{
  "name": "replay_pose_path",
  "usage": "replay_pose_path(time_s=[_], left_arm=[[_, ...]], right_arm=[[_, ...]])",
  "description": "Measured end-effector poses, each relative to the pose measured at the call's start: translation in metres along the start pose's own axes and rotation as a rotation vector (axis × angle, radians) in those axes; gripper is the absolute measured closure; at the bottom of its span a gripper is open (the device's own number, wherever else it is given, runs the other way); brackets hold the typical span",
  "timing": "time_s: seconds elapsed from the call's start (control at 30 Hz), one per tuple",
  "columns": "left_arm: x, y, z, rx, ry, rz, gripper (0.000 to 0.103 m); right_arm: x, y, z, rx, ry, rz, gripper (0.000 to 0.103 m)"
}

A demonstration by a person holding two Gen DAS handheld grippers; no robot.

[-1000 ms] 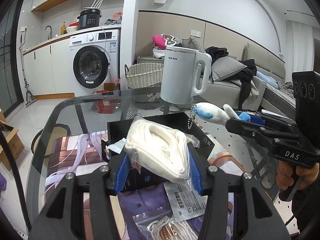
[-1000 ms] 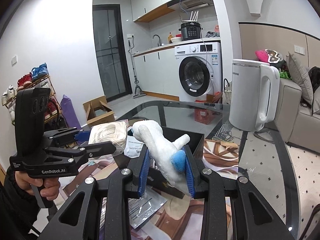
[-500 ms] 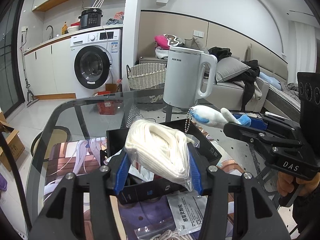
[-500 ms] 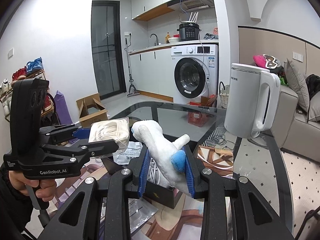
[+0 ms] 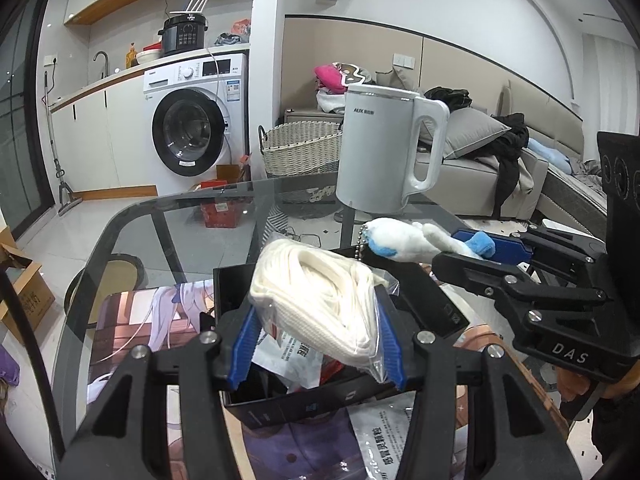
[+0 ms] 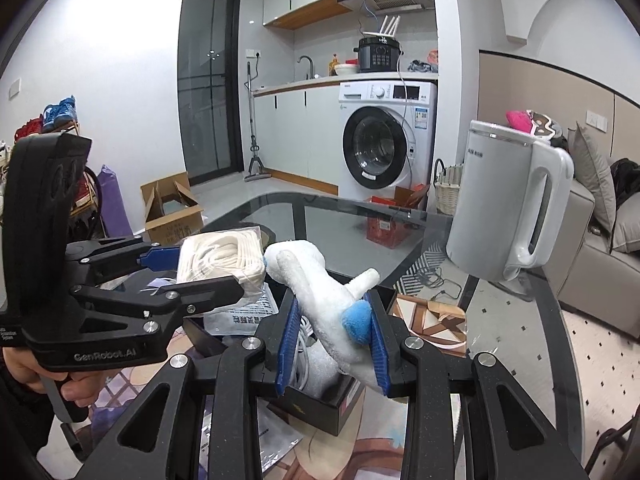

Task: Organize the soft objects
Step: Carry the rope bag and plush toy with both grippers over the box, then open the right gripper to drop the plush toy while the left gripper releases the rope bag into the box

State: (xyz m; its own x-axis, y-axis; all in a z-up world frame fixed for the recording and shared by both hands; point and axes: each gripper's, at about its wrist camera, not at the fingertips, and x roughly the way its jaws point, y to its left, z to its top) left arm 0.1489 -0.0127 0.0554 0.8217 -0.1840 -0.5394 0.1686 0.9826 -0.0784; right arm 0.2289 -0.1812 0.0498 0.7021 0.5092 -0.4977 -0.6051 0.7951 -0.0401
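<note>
My left gripper is shut on a clear bag of white cord and holds it over an open black box. The bag also shows in the right wrist view, held by the left gripper. My right gripper is shut on a white plush toy with blue patches, above the same box. In the left wrist view the plush hangs a bead chain over the box's far right, held by the right gripper.
A white kettle stands on the glass table behind the box. Paper packets lie on a printed mat in front of the box. White cable and packets lie inside the box.
Both grippers have moved forward over the black box with their loads; the box now lies under the fingers. Both grips are unchanged.
</note>
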Motion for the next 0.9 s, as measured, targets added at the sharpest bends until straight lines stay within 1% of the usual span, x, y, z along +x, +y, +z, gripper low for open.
replay_pose_path(time_s=[0.23,0.47,0.6,0.67,0.73,0.9], left_arm=[[0.012,0.008,-0.004,-0.008,0.025,0.022,0.052],[0.014,0.012,-0.004,-0.012,0.026,0.029,0.052],[0.015,0.016,-0.004,-0.019,0.027,0.032,0.052],[0.015,0.018,-0.005,-0.020,0.029,0.036,0.052],[0.015,0.019,-0.005,-0.025,0.033,0.035,0.052],[0.016,0.017,-0.006,-0.019,0.034,0.028,0.052]], right_arm=[[0.024,0.005,0.003,-0.011,0.034,-0.008,0.071],[0.050,0.010,0.002,-0.027,0.072,-0.018,0.071],[0.058,0.013,0.002,-0.026,0.079,-0.007,0.071],[0.064,0.016,0.002,-0.034,0.094,0.001,0.069],[0.069,0.016,0.001,-0.040,0.109,-0.008,0.063],[0.063,0.010,-0.001,-0.023,0.092,-0.002,0.056]])
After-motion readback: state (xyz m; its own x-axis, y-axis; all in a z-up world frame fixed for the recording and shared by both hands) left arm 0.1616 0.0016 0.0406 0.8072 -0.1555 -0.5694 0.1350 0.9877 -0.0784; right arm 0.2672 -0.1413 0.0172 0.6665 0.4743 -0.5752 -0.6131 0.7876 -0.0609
